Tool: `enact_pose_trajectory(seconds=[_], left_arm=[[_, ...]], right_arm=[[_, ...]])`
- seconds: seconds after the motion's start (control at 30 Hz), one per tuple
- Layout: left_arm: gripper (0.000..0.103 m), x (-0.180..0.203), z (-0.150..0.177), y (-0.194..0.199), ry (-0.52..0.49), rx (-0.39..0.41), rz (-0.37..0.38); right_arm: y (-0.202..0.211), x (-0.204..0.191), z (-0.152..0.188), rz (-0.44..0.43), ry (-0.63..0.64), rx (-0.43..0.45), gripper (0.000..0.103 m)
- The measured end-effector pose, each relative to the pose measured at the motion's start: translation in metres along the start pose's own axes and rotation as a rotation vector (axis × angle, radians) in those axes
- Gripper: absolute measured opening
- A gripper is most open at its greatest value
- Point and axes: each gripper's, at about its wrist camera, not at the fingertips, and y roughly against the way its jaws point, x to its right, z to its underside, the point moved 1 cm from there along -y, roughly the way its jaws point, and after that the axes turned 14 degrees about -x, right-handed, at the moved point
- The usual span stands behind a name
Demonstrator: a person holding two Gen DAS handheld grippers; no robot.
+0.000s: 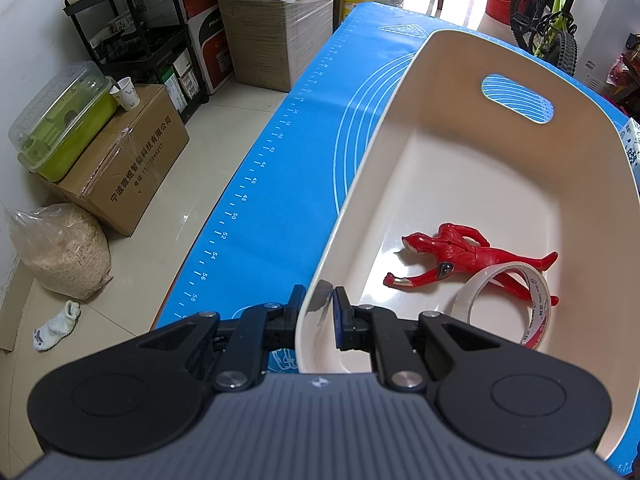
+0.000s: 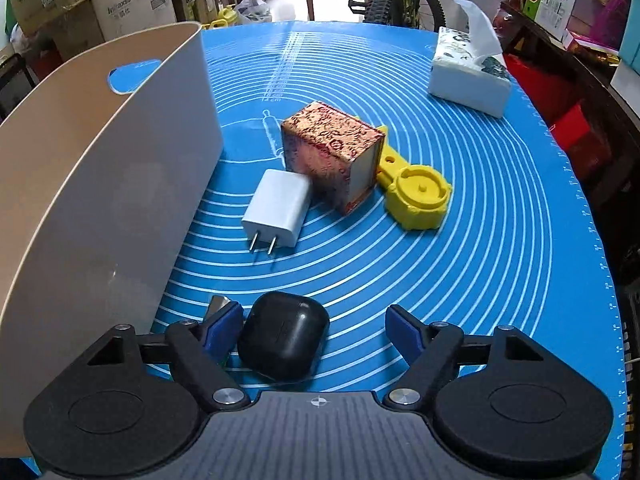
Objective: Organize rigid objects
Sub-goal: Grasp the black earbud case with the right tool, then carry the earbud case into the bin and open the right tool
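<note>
Cream plastic of the bin (image 1: 360, 208) wall is clamped at its near rim by the left gripper (image 1: 316, 304); a red figure (image 1: 460, 256) and a tape roll (image 1: 508, 304) are held inside. On the blue mat (image 2: 500, 220), near its front edge, a black earbud case (image 2: 284, 340) is straddled by the right gripper (image 2: 316, 328), whose jaws are parted, the left pad beside the case and the right pad clear. A white charger (image 2: 276, 208), a patterned box (image 2: 332, 156) and a yellow part (image 2: 416, 192) are clustered mid-mat beside the bin.

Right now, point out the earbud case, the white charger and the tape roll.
earbud case (image 2: 283, 339): right wrist view, middle of its black lid.
white charger (image 2: 278, 208): right wrist view, flat top face.
tape roll (image 1: 538, 300): left wrist view, printed inner band.
</note>
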Motion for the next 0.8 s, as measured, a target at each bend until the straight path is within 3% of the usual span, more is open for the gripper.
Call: enact_pose_trajectory(seconds=[0.2,0.33,0.6,0.8], left_arm=[[0.016,0.0,0.0,0.0,0.0,-0.001,0.0],[0.016,-0.001,-0.001,0.0,0.002,-0.003,0.004],[0.016,-0.001,-0.001,-0.001,0.003,-0.004,0.007],[0.016,-0.001,-0.001,-0.001,0.002,-0.004,0.008]], right_arm=[[-0.006,-0.015,0.002,0.035,0.04,-0.014,0.074],[-0.003,-0.016,0.004,0.023,0.032,0.003,0.055],[0.002,-0.012,0.002,0.036,0.019,0.019,0.051],[0.034,-0.007,-0.001,0.017,-0.031,0.135,0.05]])
